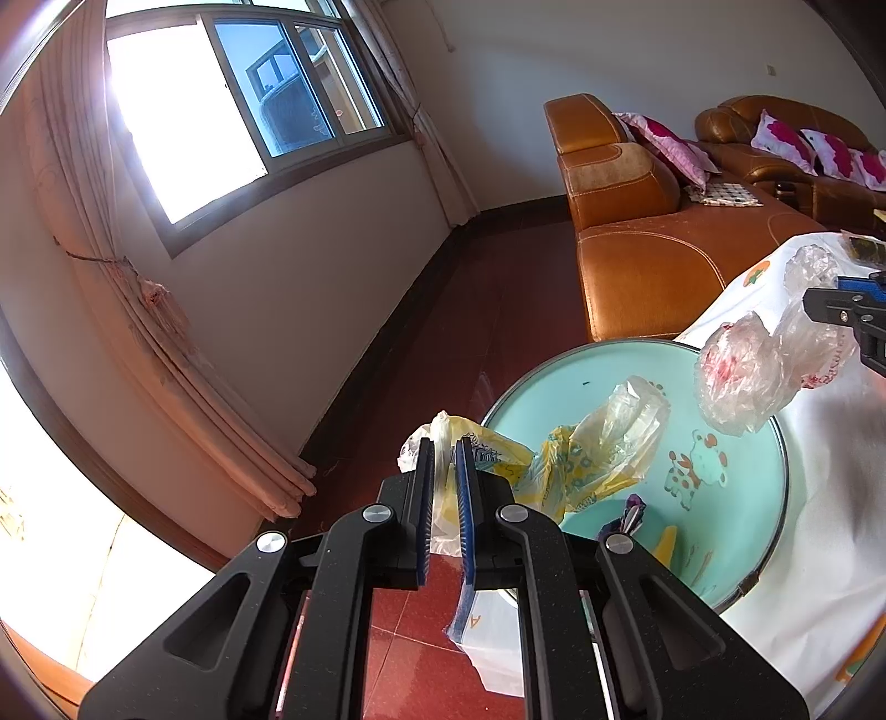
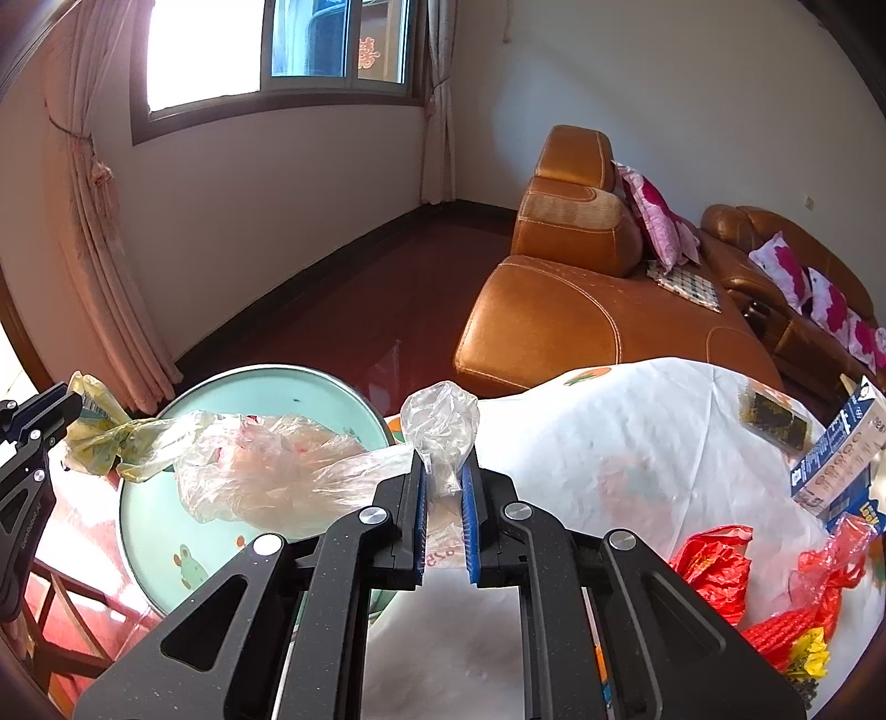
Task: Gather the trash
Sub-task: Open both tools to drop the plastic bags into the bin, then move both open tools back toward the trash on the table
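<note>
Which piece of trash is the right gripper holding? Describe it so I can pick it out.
Start at the white patterned tablecloth, then its left edge beside the round mint-green tray. The right gripper pinches the neck of a clear plastic bag that stretches left over the tray. Unlike the yellow bag tied to it or the red bags, it is see-through with faint red marks.

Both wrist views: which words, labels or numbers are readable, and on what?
"囍": red paper sign on the window pane.
"A": white sheet hanging under the round table.
Blue-and-white carton: print too blurred to read.
Yellow bag in the left hand-held gripper: print crumpled, unreadable.
Left hand-held gripper's side lettering: too small.
</note>
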Demonstrator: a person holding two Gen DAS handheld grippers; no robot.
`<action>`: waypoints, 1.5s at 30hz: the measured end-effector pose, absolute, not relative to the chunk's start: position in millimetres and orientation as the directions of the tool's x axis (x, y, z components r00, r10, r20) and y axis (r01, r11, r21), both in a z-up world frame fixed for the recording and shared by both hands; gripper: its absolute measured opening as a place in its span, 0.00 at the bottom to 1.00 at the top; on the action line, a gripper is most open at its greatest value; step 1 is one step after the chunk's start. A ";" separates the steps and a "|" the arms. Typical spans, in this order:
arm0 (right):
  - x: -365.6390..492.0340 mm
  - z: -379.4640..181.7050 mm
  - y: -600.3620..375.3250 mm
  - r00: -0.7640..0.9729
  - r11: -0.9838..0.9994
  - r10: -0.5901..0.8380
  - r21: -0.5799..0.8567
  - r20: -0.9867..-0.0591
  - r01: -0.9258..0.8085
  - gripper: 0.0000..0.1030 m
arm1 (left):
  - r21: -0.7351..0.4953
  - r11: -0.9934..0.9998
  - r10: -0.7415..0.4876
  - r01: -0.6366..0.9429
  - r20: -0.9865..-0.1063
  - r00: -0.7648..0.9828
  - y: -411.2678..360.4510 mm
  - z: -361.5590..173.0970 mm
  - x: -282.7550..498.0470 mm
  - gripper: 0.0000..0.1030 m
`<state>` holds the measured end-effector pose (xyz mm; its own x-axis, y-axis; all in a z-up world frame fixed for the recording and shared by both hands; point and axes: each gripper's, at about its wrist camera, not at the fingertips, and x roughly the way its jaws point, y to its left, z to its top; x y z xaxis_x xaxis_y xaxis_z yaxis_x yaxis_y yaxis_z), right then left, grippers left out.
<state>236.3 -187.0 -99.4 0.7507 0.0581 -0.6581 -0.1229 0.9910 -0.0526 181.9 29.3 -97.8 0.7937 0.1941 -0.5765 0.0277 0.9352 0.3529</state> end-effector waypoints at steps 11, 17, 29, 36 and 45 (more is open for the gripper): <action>238.0 -102.1 -182.9 0.741 0.988 0.084 -0.042 -0.666 -0.150 0.12 | 0.340 0.939 0.166 0.052 -0.580 0.797 25.8 -98.9 180.0 0.11; 237.6 -107.9 -179.6 0.721 0.982 0.131 -0.009 -0.680 -0.187 0.32 | 0.323 0.944 0.140 0.068 -0.578 0.804 23.0 -100.1 176.4 0.29; 225.6 -106.6 -178.1 0.719 0.977 0.184 0.045 -0.670 -0.208 0.58 | 0.325 0.945 0.171 0.031 -0.573 0.802 27.3 -99.6 177.9 0.48; 219.4 -100.4 -181.0 0.730 0.978 0.181 0.045 -0.659 -0.202 0.60 | 0.324 0.946 0.175 0.026 -0.576 0.798 29.3 -100.2 179.2 0.48; 205.6 -92.9 -194.6 0.750 0.985 0.155 0.043 -0.643 -0.167 0.61 | 0.326 0.944 0.166 0.039 -0.575 0.801 20.9 -101.7 175.8 0.55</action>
<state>205.6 -194.6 -92.9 0.7495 0.1555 -0.6434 -0.1672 0.9850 0.0433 175.8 20.9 -101.7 0.8008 0.1661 -0.5754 0.0385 0.9445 0.3263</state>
